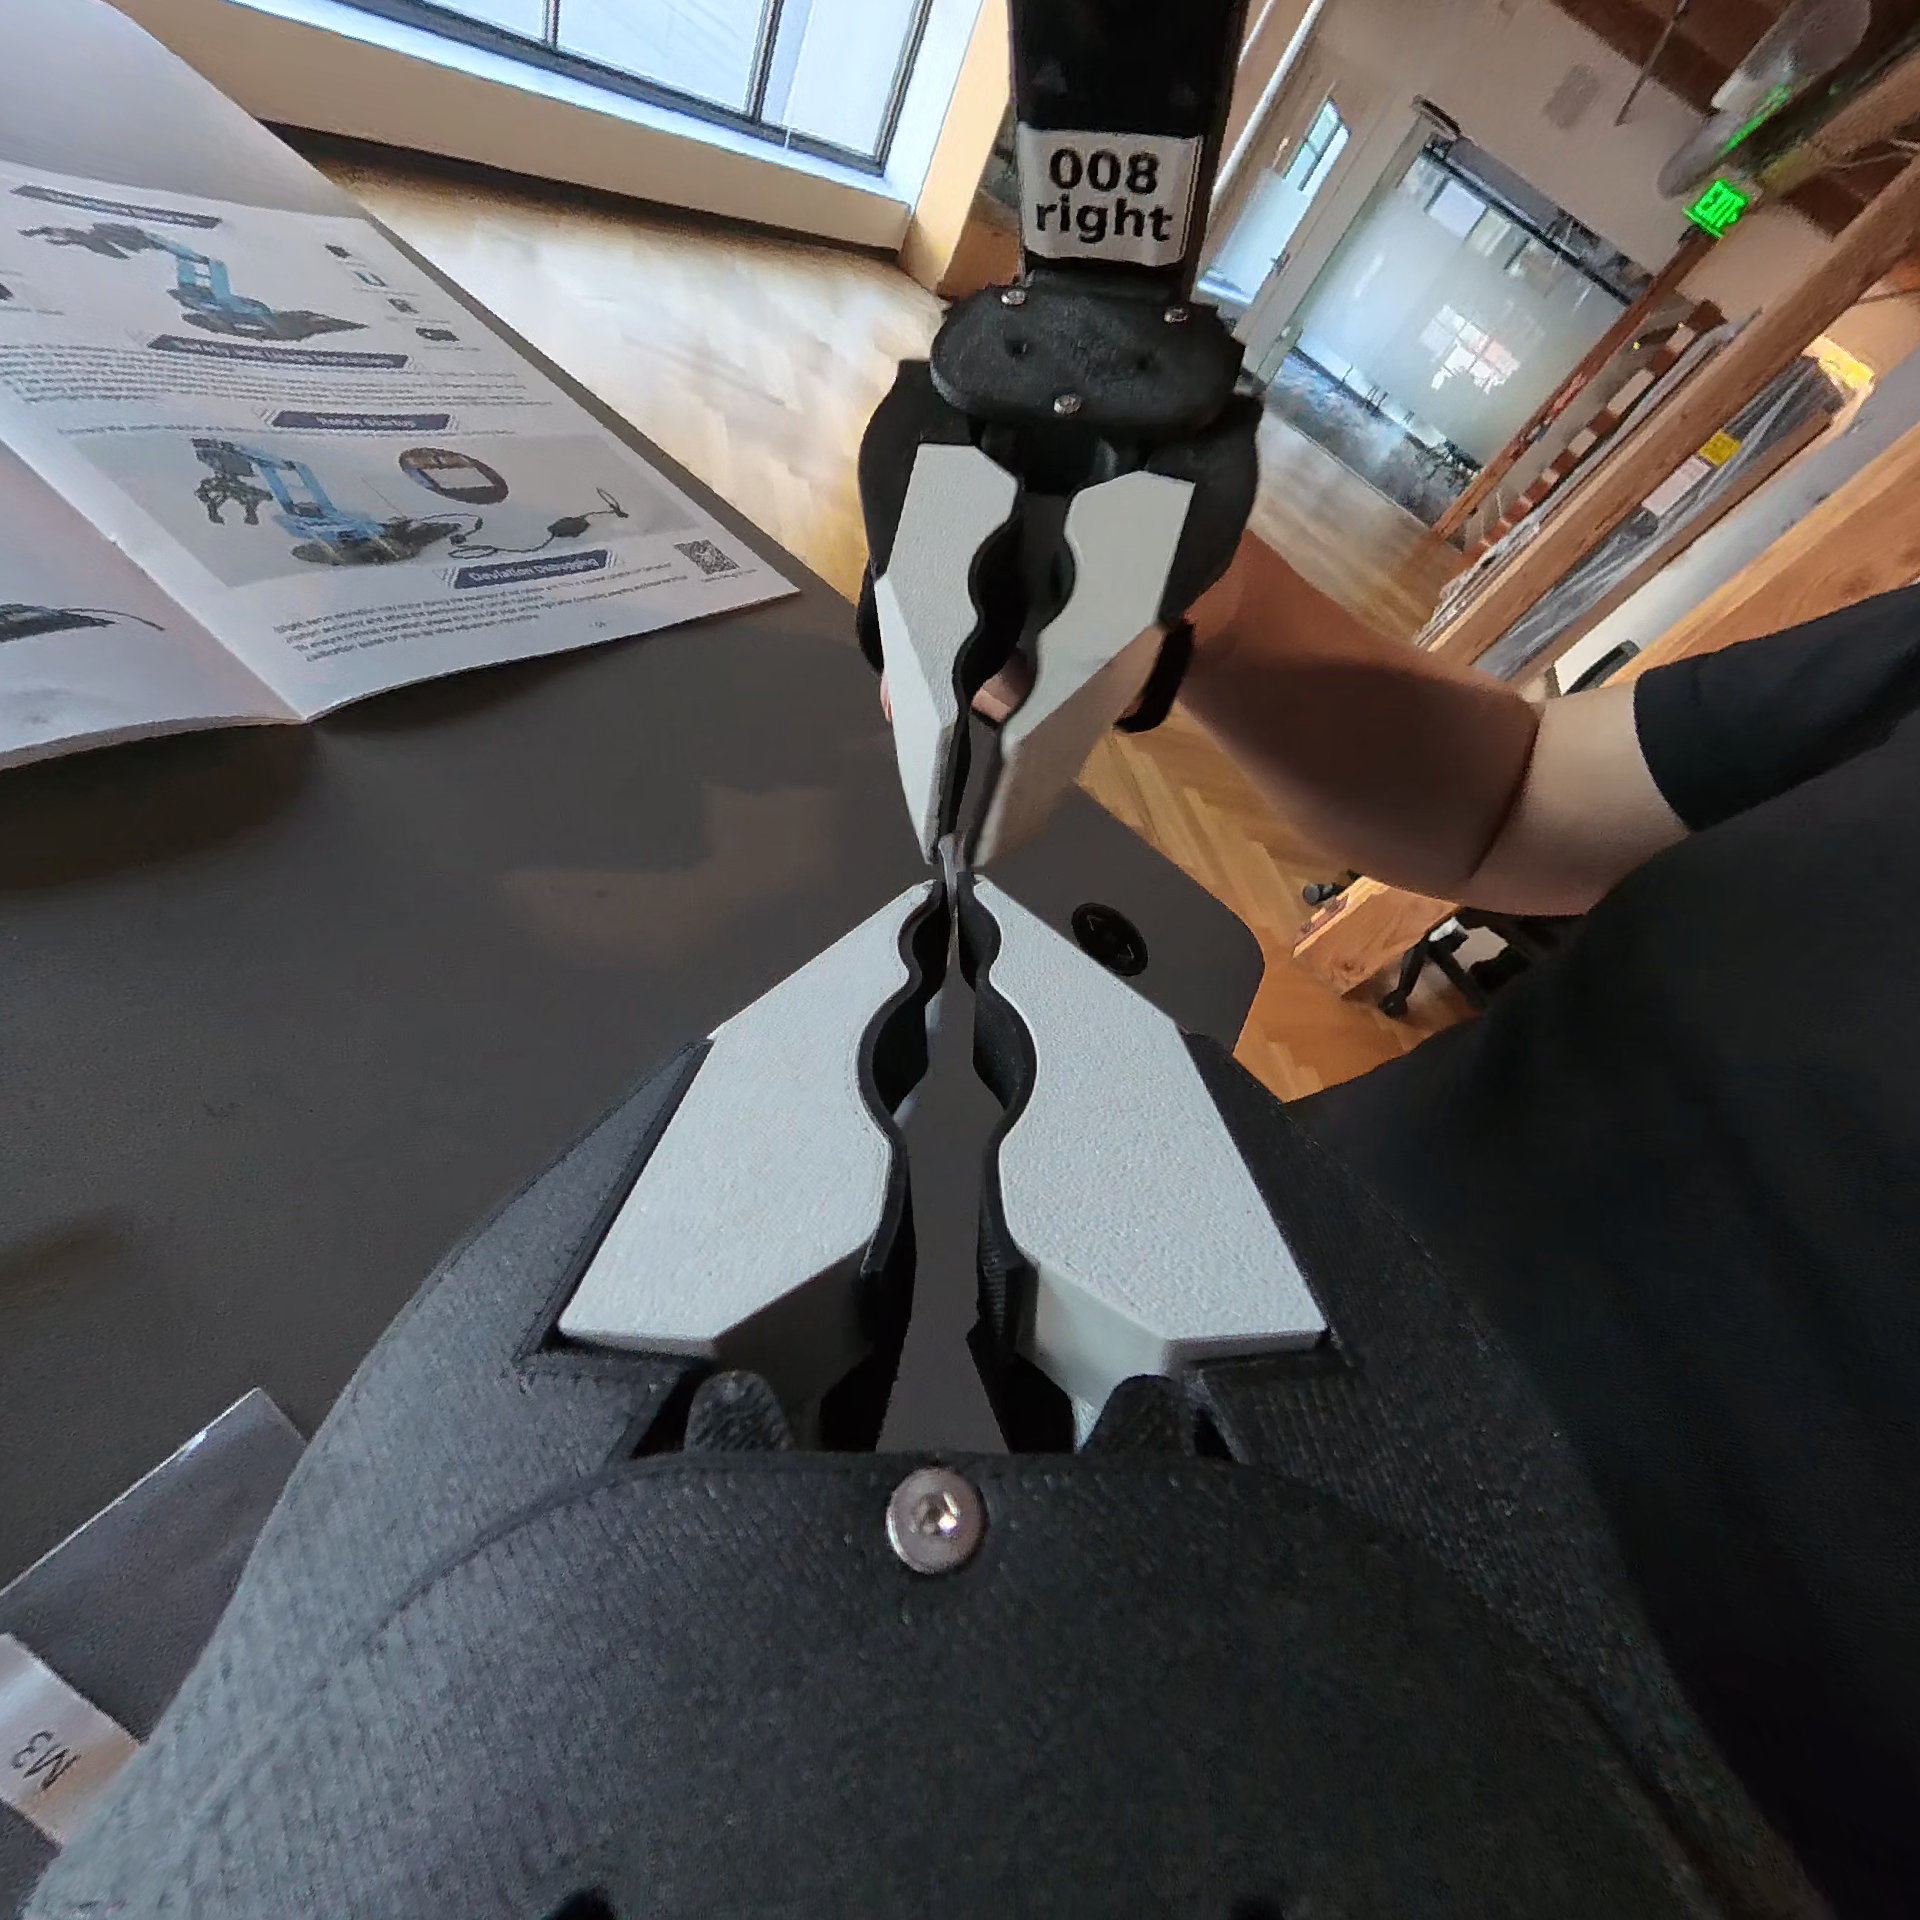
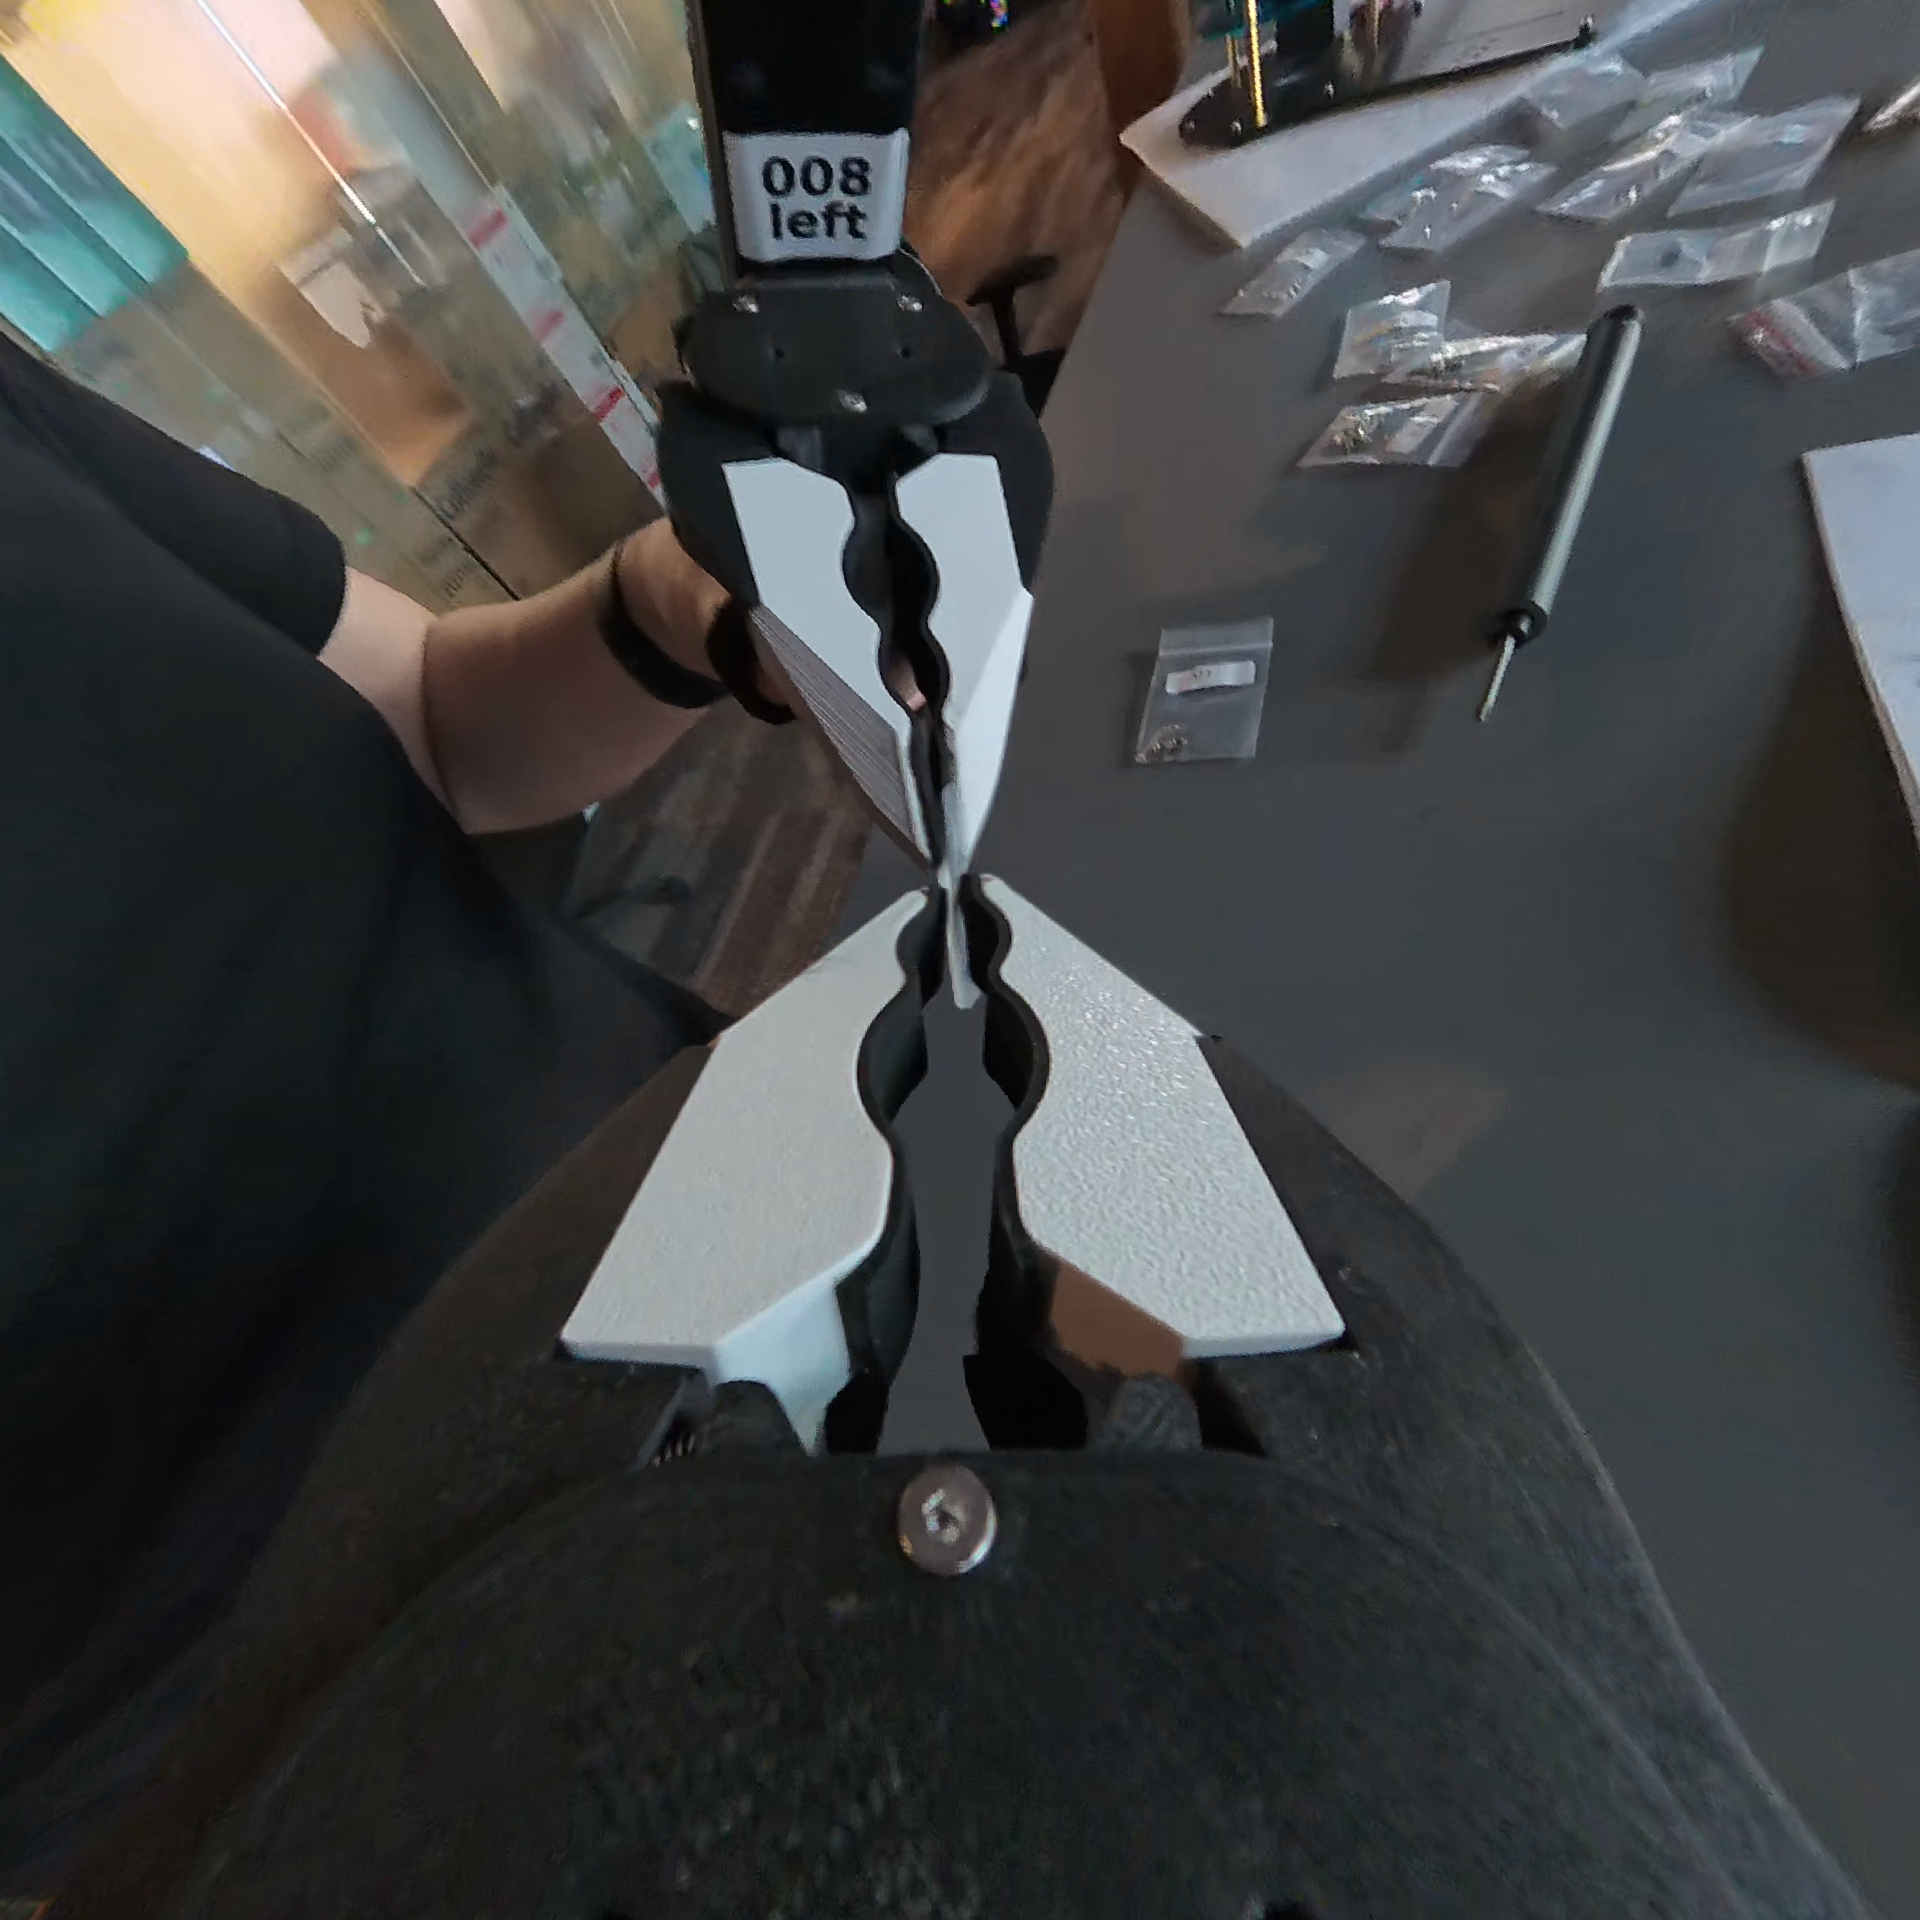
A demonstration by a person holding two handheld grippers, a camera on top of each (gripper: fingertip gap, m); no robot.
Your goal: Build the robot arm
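Both my claws are pinched nearly closed tip-to-tip, left gripper (image 1: 951,902) and right gripper (image 2: 954,891) sharing one thin whitish strip (image 2: 961,971) above the dark table's (image 1: 416,987) near edge, so any move needs both moving in sync.

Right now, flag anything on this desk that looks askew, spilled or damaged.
Nothing looks damaged or spilled. The left gripper and right gripper meet tip to tip above the dark desk, pinching one thin clear strip. Small parts bags lie loosely scattered; the booklet lies open.

Dark grey bench (image 2: 1351,987) under my claws. On it: open booklet (image 1: 312,416), small clear bags (image 2: 1475,353), black-and-white rod (image 2: 1569,488).
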